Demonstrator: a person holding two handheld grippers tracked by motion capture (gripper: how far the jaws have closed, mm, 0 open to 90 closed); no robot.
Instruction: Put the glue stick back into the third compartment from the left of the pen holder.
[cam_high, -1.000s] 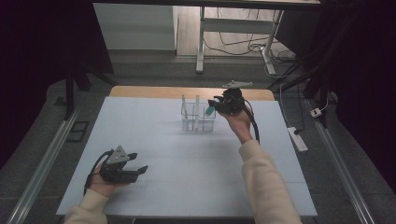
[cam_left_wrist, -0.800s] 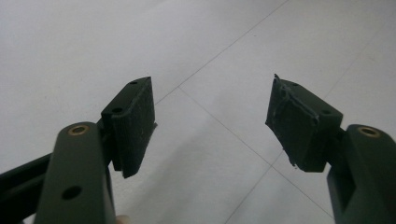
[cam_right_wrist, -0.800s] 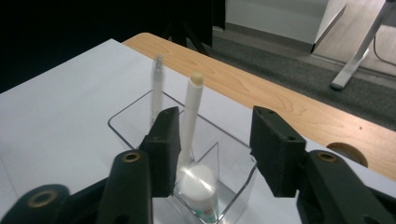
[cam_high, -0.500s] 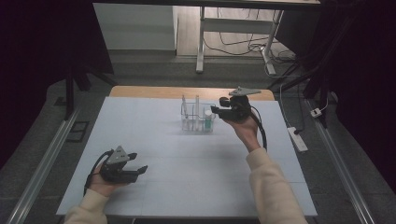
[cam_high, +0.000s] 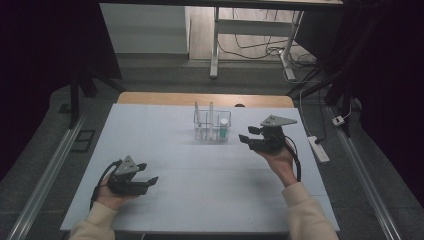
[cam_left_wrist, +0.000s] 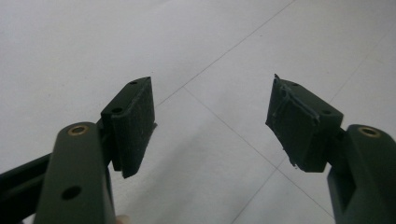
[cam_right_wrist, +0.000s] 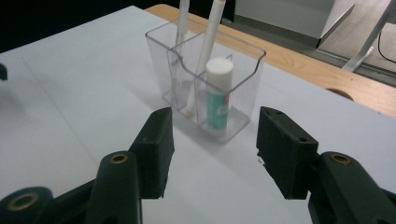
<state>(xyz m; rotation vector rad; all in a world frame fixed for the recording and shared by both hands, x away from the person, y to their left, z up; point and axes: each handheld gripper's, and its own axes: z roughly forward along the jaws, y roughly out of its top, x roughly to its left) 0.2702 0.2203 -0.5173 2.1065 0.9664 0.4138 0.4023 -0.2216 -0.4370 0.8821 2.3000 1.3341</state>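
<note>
A clear plastic organizer (cam_high: 212, 126) (cam_right_wrist: 243, 60) stands at the middle back of the white table (cam_high: 200, 200). In its compartments are two white pens (cam_right_wrist: 205, 51) and a glue stick (cam_high: 223, 128) (cam_right_wrist: 218, 93) with a white cap and a green label. My right gripper (cam_high: 248, 135) (cam_right_wrist: 215, 121) is just right of the organizer and points at it. Its jaws have just been opening, and nothing is between them. My left gripper (cam_high: 148, 173) (cam_left_wrist: 212, 93) rests open at the near left over bare table.
A wooden strip (cam_high: 150, 98) borders the table's far edge. A white power strip (cam_high: 318, 148) lies on the floor to the right. Desk legs and cables stand behind the table, and metal rails (cam_high: 45, 175) run along both sides.
My right gripper has drawn back from the organizer, to the right and nearer the person, with its jaws wider. The glue stick stays in the organizer. The left hand has not moved.
</note>
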